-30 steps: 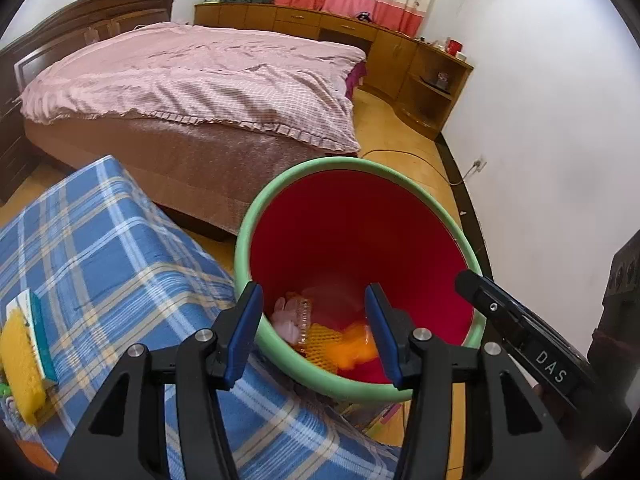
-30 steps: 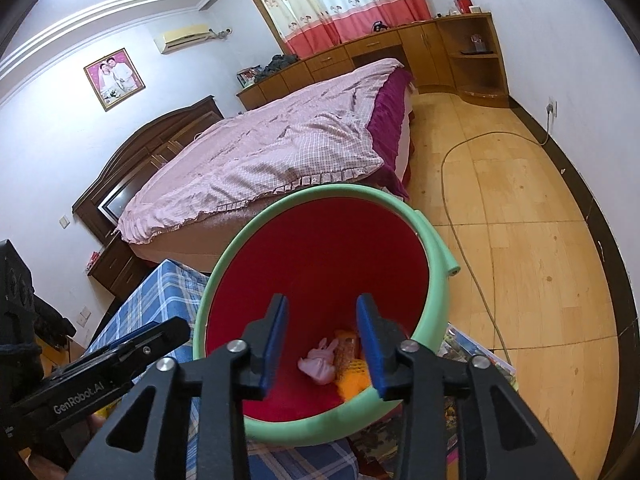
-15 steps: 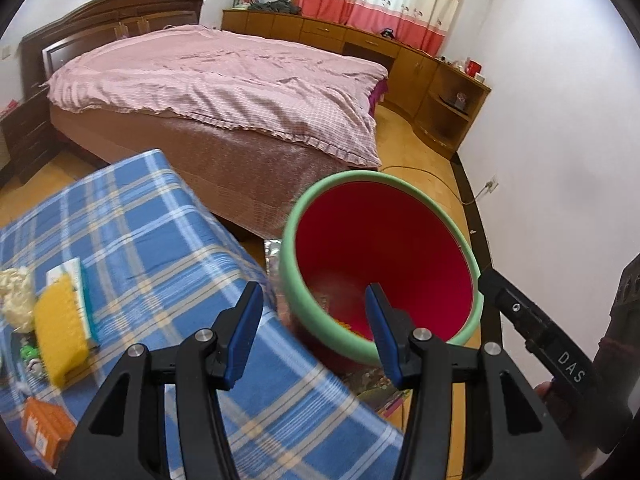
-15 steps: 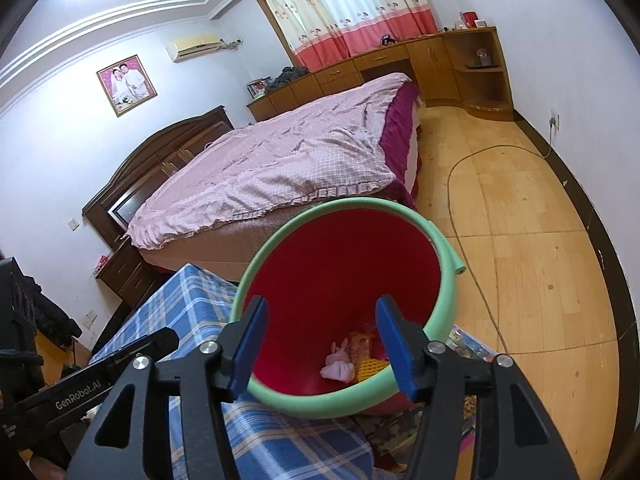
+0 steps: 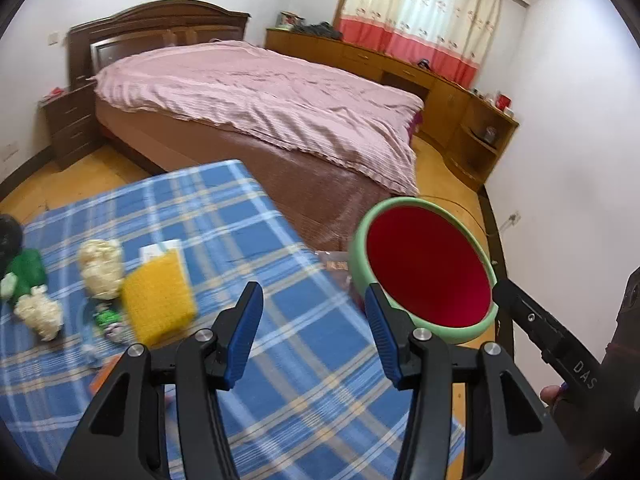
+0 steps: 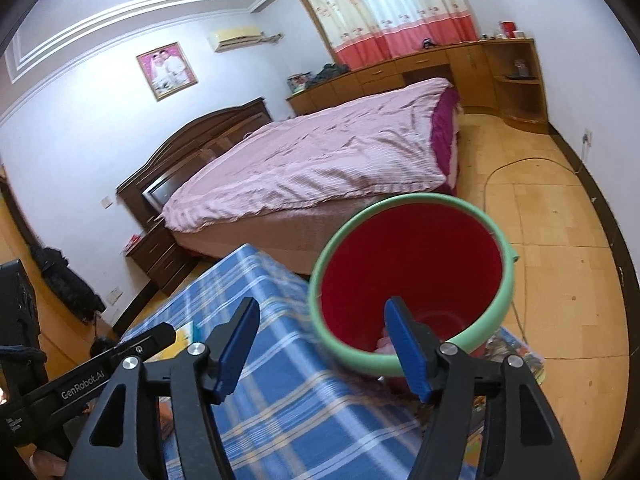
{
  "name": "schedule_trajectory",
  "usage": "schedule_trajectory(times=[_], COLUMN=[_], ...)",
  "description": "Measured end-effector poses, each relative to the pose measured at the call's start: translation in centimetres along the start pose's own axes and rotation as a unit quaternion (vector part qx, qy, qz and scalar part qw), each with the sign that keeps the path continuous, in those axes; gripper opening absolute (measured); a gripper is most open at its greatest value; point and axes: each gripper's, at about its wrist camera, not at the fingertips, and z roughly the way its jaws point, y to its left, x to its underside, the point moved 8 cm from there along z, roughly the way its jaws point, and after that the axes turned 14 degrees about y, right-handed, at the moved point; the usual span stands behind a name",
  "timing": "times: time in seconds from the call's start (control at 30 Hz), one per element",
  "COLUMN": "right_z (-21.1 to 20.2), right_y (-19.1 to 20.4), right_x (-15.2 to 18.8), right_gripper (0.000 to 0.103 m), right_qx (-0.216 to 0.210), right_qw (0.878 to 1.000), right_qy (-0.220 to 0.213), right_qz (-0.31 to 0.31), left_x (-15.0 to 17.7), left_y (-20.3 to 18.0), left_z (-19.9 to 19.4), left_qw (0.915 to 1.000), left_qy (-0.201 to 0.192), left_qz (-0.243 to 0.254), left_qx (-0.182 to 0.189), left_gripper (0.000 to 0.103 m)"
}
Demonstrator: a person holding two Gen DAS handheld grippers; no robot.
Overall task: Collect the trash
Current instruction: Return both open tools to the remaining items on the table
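I hold my left gripper (image 5: 314, 332) angled down over the checked cloth (image 5: 224, 216), jaws apart, empty. My right gripper (image 6: 320, 344) has just been opening, empty, at the cloth's edge beside the red bin (image 6: 408, 264) on the floor. Scraps (image 5: 100, 264) lie left.

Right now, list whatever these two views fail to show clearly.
- Red bucket, left wrist view: its tilt hides the bottom and contents.
- Same bucket, right wrist view: the right gripper finger covers most of the pink scrap inside.
- Small green-and-white item beside the yellow sponge: blurred, unidentifiable.
- Orange object, left wrist view: mostly hidden behind the left gripper.
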Motion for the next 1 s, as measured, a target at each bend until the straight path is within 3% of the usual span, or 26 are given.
schedule_trajectory(times=[0.47,0.73,1.0], right_z=[-0.2,0.6,2.4], right_y=[9.6,15.2,20.5], right_x=[2.4,3.3,4.4], right_gripper=[0.07,0.072,0.074], right_qx=[-0.051,-0.079,-0.091], right_qw=[0.995,0.988,0.979], right_qy=[0.042,0.067,0.087], right_qz=[-0.068,-0.11,-0.161], left_x=[2.5,3.7,4.7], left_y=[7.9,14.6,20.7], left_z=[-7.9,-11.4,-11.8], left_qw=[0.995,0.9849,0.9747], left_qy=[-0.057,-0.074,-0.069], left_qz=[-0.066,-0.114,-0.165], left_qx=[-0.048,-0.108,-0.135], left_gripper=[0.053,0.053,0.053])
